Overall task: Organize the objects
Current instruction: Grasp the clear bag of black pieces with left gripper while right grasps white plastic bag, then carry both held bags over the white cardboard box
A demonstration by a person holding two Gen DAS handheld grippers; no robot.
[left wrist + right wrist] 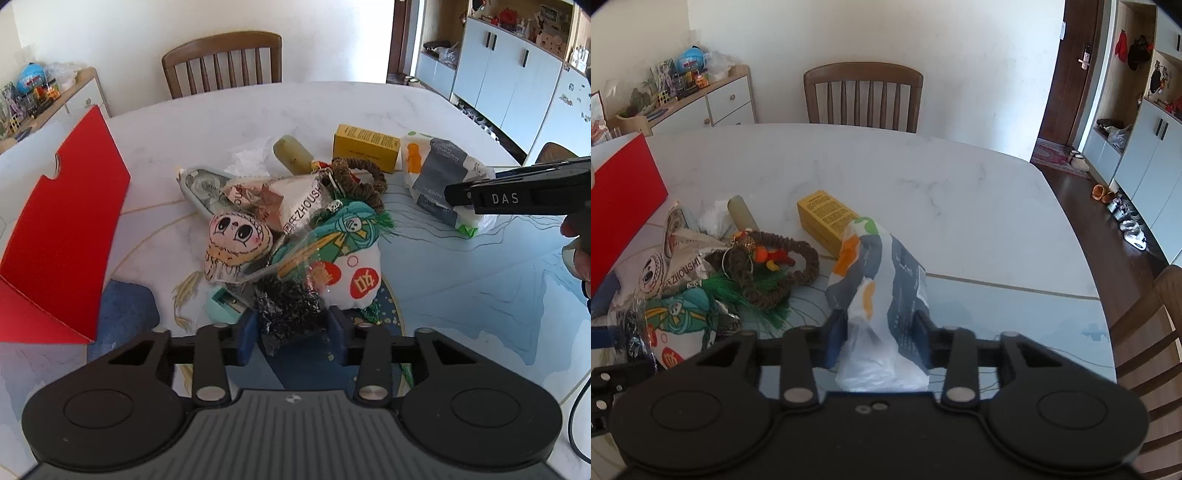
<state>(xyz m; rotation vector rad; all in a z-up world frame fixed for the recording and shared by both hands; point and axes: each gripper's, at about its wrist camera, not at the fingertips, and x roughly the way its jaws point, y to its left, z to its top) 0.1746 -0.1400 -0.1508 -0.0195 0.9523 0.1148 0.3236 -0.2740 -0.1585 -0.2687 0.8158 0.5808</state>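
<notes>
A pile of small objects lies mid-table. My left gripper (291, 328) is shut on a clear bag of black bits (290, 310) at the pile's near edge. Behind it lie a white and green plush charm (343, 254), a cartoon-face charm (236, 243) and a ZHOUSHI snack pack (295, 203). My right gripper (881, 338) is shut on a white, grey and orange tissue pack (882, 280), right of the pile. That gripper also shows in the left wrist view (454, 195), touching the tissue pack (436, 166).
A red open box (59, 229) stands at the left. A yellow carton (365, 146), a brown braided ring (364, 181), a beige tube (293, 153) and a teal sharpener (225, 304) lie around the pile. A chair (225, 62) stands behind the marble table (960, 206).
</notes>
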